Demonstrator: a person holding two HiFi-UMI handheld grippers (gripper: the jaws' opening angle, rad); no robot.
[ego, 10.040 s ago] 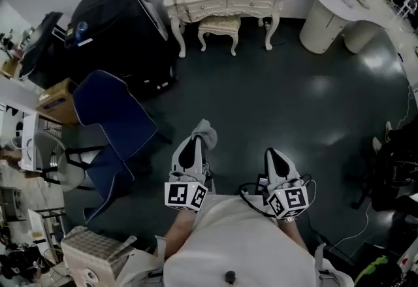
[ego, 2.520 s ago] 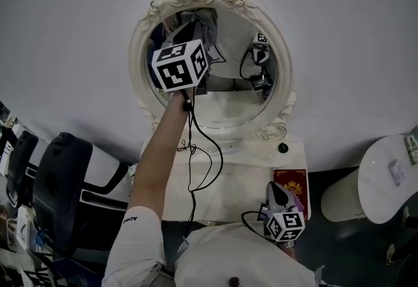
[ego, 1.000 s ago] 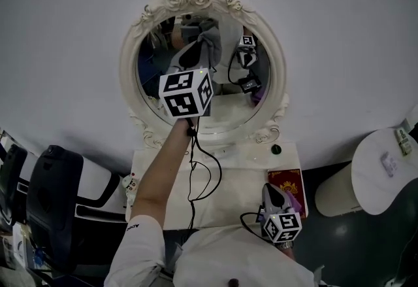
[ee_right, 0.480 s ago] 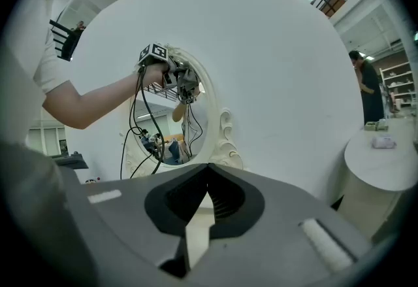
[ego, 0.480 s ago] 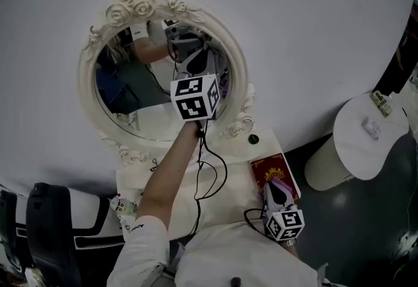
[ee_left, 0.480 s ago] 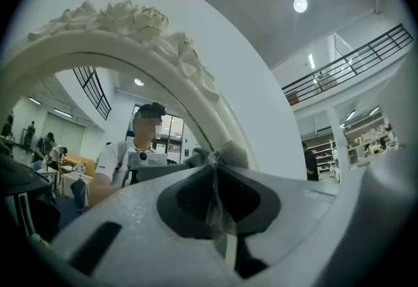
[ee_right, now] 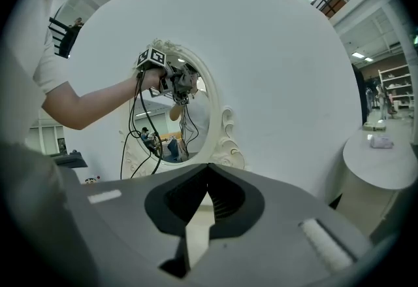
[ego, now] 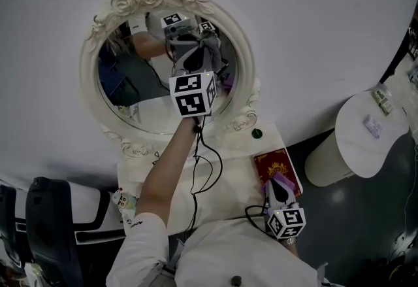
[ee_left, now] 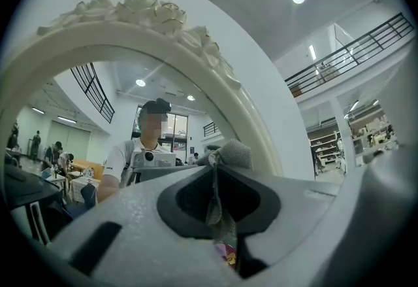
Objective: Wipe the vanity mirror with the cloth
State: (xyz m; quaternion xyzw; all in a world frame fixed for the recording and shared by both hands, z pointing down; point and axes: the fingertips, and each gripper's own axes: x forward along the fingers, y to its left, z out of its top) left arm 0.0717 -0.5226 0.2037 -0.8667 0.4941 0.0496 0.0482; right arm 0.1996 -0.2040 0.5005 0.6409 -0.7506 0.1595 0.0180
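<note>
A plain white wall [ego: 313, 24] fills the head view. Against it stands the oval vanity mirror [ego: 134, 106], its cream frame carved with roses at the top and scrolls at the lower corners. The mirror sits at the back of a cream dressing table [ego: 232, 171]. Its glass reflects the raised arm, the gripper and a hall behind. From the left gripper view the frame [ee_left: 130, 24] arches close overhead. The right gripper view shows the mirror [ee_right: 222, 132] from the side.

The left gripper [ego: 196, 53] is held up on an outstretched arm at the upper right part of the glass, with a black cable hanging from it. Its jaws are closed on the grey cloth [ego: 210, 50]. In its own view [ee_left: 215, 160] a thin fold of the cloth [ee_left: 232, 153] runs down between them and a bunched tuft stands out past the tips, at the mirror's surface.

The right gripper [ego: 274, 181] is held low over the table's right end, and its jaws are together with nothing between them [ee_right: 208, 169].

A dark red book [ego: 275, 163] with a gold emblem lies on the table just beyond the right gripper. A small dark round knob [ego: 257, 133] sits near the frame's lower right scroll.
</note>
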